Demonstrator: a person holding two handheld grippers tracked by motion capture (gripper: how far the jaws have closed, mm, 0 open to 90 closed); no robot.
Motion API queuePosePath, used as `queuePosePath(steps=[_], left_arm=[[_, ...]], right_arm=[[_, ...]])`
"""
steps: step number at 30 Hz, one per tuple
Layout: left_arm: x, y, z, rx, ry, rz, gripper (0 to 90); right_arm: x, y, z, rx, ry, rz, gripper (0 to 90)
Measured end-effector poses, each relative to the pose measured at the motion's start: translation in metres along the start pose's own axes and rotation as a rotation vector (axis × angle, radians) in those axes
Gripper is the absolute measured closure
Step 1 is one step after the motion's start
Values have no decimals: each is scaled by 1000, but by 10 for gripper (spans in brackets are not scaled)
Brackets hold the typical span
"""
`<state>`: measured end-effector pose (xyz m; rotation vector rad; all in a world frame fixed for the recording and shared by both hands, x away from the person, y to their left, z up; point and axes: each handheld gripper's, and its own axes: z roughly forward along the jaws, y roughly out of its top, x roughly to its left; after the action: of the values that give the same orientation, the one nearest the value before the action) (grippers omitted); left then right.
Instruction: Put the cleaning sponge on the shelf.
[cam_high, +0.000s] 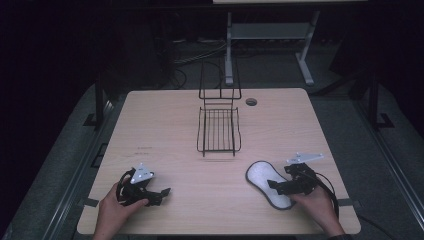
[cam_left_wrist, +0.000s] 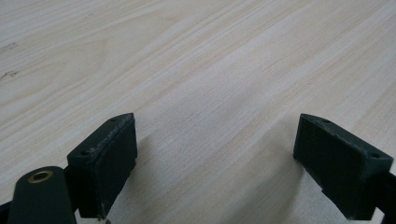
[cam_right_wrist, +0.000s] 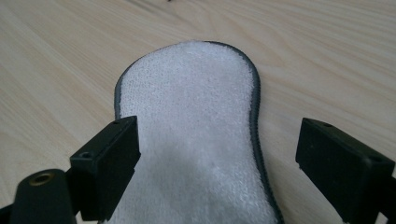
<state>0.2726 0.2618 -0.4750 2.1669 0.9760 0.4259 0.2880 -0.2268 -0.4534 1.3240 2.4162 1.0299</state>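
A white fleecy pad with a dark grey edge (cam_high: 265, 181) (cam_right_wrist: 196, 135) lies flat on the wooden table (cam_high: 170, 130) at the front right. My right gripper (cam_high: 275, 187) (cam_right_wrist: 217, 163) hovers low over the pad's near end, jaws open, one over the pad and one beyond its edge, holding nothing. At the front left, my left gripper (cam_high: 161, 194) (cam_left_wrist: 217, 161) rests low over bare wood, open, with nothing between its jaws. A black wire rack (cam_high: 218, 130) sits at the table's middle, its upright back (cam_high: 220, 82) toward the far edge.
A round cable hole (cam_high: 251, 102) is in the tabletop just right of the rack. Beyond the far edge stand a white table frame (cam_high: 270, 35) and cables on the dark floor. Bare wood stretches between the two grippers.
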Motion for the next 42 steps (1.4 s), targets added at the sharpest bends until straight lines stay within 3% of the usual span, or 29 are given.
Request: queuePosePath(steps=[14,19,27,30,42], left_arm=[[0,0,0,0,0,0,126],[0,0,0,0,0,0,126],[0,0,0,0,0,0,126],[0,0,0,0,0,0,126],[0,0,0,0,0,0,126]], right_arm=[[9,1,14,36,-18,-40,125],[13,1,16,54,-46,-70,123],[11,1,18,78,-23,-55,146],[12,2,18,81,-5,-62,202],[13,2,16,85,-5,-72,246]])
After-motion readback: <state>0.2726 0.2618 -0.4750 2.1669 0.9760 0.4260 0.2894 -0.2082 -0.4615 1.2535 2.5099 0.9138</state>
